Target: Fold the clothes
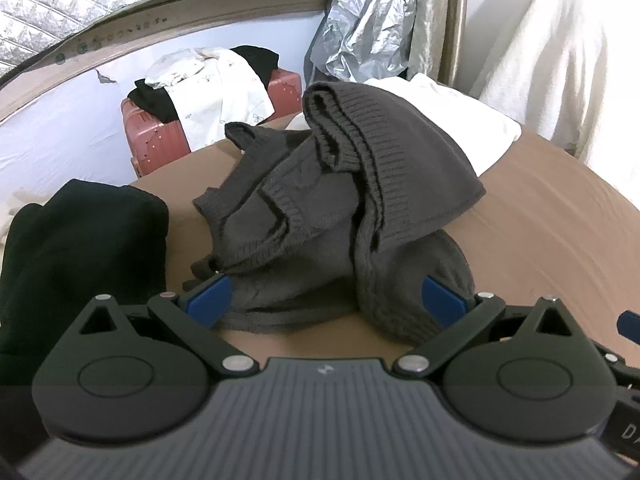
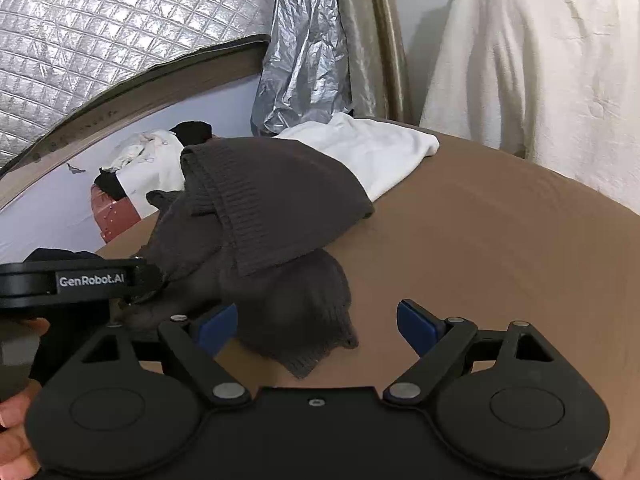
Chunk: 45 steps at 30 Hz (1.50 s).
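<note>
Sweater: I see the grey sweater [image 1: 320, 208] heaped mid-bed [image 1: 540, 248], near edge.
Left gripper [image 1: 326, 300]: my jaws apart, straddling its near hem.
Right gripper [image 2: 316, 326]: apart, nothing gripped, sweater's corner left-of-centre.
Nearer: left.

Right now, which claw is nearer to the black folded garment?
Left. The left claw hangs open over the grey sweater, with the black folded garment right beside its outer finger. The right claw sits further over, past the sweater's far side.
</note>
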Available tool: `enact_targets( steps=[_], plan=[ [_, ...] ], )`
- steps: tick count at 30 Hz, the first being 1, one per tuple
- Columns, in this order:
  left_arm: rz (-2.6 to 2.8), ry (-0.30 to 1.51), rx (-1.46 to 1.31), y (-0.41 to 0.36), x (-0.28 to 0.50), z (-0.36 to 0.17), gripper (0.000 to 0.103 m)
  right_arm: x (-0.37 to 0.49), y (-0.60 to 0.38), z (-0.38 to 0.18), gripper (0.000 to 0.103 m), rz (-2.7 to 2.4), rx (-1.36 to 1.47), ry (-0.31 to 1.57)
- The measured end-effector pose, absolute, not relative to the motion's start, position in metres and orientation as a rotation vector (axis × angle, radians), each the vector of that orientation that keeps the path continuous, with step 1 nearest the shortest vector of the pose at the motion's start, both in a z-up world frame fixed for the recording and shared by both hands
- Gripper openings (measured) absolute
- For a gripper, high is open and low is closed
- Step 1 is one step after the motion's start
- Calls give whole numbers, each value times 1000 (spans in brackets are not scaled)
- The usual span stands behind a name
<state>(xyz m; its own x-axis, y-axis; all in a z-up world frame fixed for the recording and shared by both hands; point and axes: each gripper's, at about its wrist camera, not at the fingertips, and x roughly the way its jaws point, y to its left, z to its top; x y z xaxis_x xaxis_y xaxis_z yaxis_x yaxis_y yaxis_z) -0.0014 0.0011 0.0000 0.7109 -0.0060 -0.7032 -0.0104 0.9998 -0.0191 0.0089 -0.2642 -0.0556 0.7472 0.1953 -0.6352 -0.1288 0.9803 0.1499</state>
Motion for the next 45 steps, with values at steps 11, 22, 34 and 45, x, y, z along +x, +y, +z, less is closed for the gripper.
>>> enact_targets(
  steps=[11, 22, 34, 45],
  plan=[
    [-1, 752, -42, 13, -4, 3, 103, 19, -271, -51, 90, 171, 202, 692],
    [7, 792, -65, 25, 3, -8, 103, 21, -262, -68, 90, 162, 188, 753],
    [26, 821, -59, 29, 10, -16, 103, 26, -261, -67, 90, 149, 137, 763],
    [31, 844, -69, 31, 14, -19, 103, 28, -258, -73, 90, 147, 138, 776]
  ],
)
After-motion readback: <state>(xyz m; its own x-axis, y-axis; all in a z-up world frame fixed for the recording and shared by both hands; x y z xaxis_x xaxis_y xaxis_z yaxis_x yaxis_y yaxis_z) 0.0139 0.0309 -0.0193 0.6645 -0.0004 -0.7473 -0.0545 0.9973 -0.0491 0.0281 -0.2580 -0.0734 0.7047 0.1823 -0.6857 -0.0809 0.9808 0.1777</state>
